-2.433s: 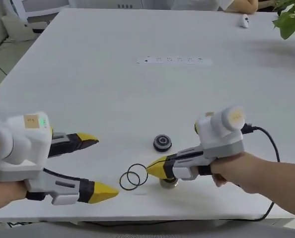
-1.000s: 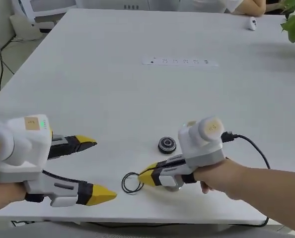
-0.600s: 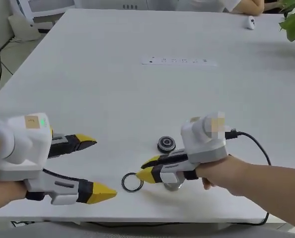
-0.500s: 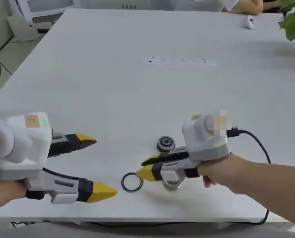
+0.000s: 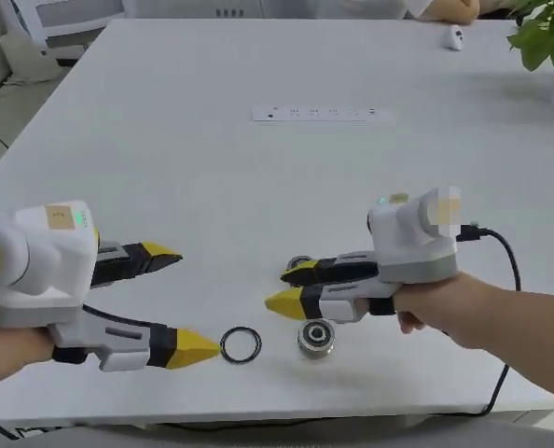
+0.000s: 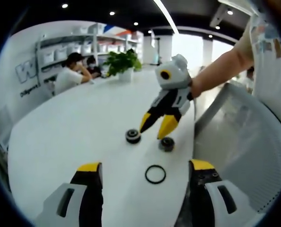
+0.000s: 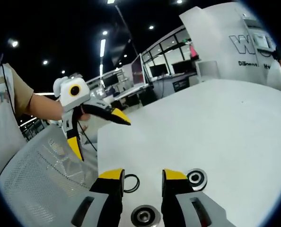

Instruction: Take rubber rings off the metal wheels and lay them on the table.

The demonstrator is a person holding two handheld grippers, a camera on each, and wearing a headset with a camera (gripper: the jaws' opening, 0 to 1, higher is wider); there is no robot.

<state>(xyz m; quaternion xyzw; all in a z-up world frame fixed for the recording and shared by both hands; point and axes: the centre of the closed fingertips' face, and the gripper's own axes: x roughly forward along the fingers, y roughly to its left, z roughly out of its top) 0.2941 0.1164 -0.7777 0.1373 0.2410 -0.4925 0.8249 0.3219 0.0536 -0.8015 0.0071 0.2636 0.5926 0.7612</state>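
Rubber ring [image 5: 241, 343] before splayed left gripper [image 5: 195, 301]

The table [image 5: 212, 168] has a white, smooth top, mostly matt with a weak sheen. On it lies a thin rubber ring [image 5: 241, 343], black and dull. The metal wheel [image 5: 315, 337] beside it is bare, silver-grey and shiny, with a darker centre. The second wheel [image 6: 133, 136] has a dark, matt rim, probably rubber, though the view is too small to be sure. The left gripper [image 5: 195, 301] and the right gripper [image 5: 277, 287] have bodies of smooth white plastic, slightly glossy, and black jaws with yellow plastic tips. The cable [image 5: 505, 252] has a black, smooth coat.
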